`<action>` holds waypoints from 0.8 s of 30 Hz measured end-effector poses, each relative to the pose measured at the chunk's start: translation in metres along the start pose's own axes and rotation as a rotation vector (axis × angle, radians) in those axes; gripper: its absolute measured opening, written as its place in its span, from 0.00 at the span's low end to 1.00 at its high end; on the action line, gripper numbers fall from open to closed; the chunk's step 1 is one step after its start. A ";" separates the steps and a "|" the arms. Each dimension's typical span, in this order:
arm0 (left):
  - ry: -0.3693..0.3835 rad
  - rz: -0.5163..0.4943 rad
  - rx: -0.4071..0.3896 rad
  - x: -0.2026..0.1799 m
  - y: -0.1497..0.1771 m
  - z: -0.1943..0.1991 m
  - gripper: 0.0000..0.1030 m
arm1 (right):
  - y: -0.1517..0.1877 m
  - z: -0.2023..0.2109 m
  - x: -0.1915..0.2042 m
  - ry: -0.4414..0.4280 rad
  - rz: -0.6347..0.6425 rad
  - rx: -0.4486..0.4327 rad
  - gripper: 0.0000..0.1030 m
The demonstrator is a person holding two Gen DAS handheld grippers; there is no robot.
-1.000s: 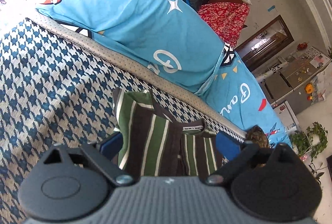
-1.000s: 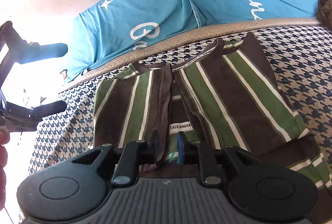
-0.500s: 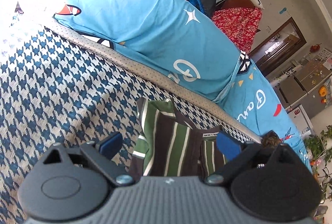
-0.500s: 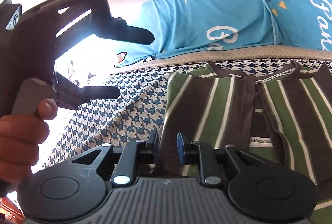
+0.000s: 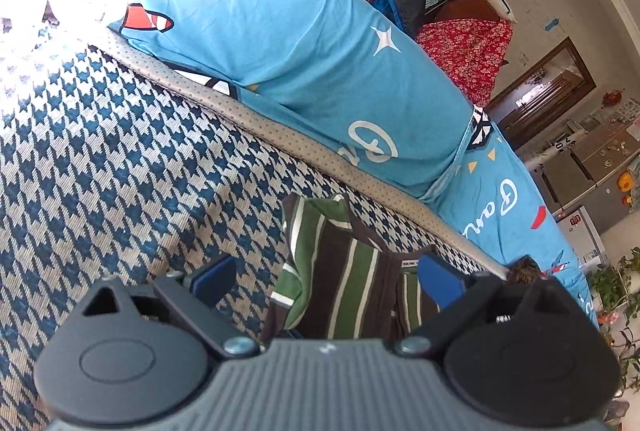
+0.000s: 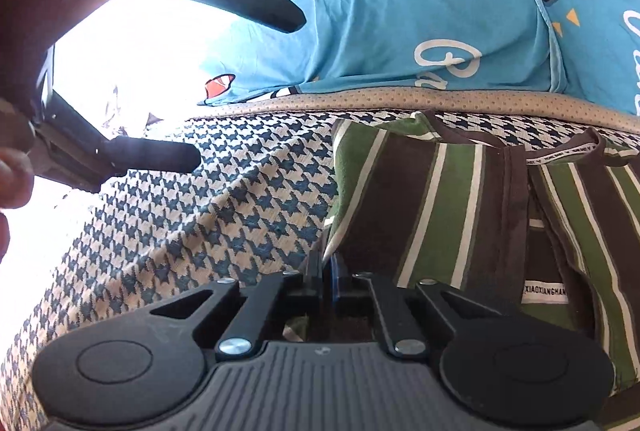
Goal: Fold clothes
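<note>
Surface: blue-and-cream houndstooth woven bed cover (image 5: 120, 159), filling the left of both views.
Garment: green, brown and white striped knit top (image 6: 460, 199), lower right, lying flat.
Right tool (image 6: 326, 271): closed, seemingly pinching the top's left edge; carry it across flat.
Left tool (image 5: 320, 273): jaws wide apart, angled down, empty.

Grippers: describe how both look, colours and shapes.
Left gripper: ribbed grey body, two round black discs, black link arms with silver screws, blue pads. Right gripper: the same build, with one blue pad showing.
</note>
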State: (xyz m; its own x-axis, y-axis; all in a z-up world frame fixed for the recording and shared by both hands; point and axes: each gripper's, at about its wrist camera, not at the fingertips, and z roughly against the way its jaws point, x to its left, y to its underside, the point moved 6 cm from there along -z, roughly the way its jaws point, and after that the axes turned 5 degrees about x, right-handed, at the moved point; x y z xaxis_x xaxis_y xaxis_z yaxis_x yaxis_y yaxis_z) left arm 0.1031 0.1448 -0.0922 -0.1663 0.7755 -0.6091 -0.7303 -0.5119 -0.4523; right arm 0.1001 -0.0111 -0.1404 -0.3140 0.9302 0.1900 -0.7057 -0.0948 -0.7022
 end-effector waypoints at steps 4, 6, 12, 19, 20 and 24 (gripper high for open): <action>-0.010 0.012 -0.020 0.006 -0.005 0.006 0.95 | -0.013 0.000 0.017 -0.109 -0.049 -0.041 0.03; -0.019 0.019 -0.027 0.009 -0.008 0.009 0.95 | -0.016 -0.004 0.027 -0.143 -0.064 -0.044 0.03; -0.040 0.013 -0.025 0.016 -0.009 0.014 0.95 | -0.022 0.005 0.036 -0.022 -0.001 -0.090 0.08; -0.050 0.008 -0.016 0.015 -0.008 0.013 0.96 | -0.008 0.009 0.010 0.080 -0.013 -0.047 0.21; -0.047 0.009 -0.013 0.015 -0.007 0.013 0.96 | -0.007 0.009 0.009 0.090 -0.008 -0.044 0.22; -0.048 0.008 -0.007 0.015 -0.006 0.011 0.96 | -0.001 0.011 0.010 0.131 0.037 -0.047 0.23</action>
State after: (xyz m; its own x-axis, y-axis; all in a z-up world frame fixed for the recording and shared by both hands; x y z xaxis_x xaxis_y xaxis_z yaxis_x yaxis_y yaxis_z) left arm 0.0983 0.1633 -0.0913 -0.2039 0.7884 -0.5804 -0.7244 -0.5203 -0.4523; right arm 0.0911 -0.0052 -0.1303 -0.2517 0.9650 0.0738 -0.6637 -0.1166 -0.7388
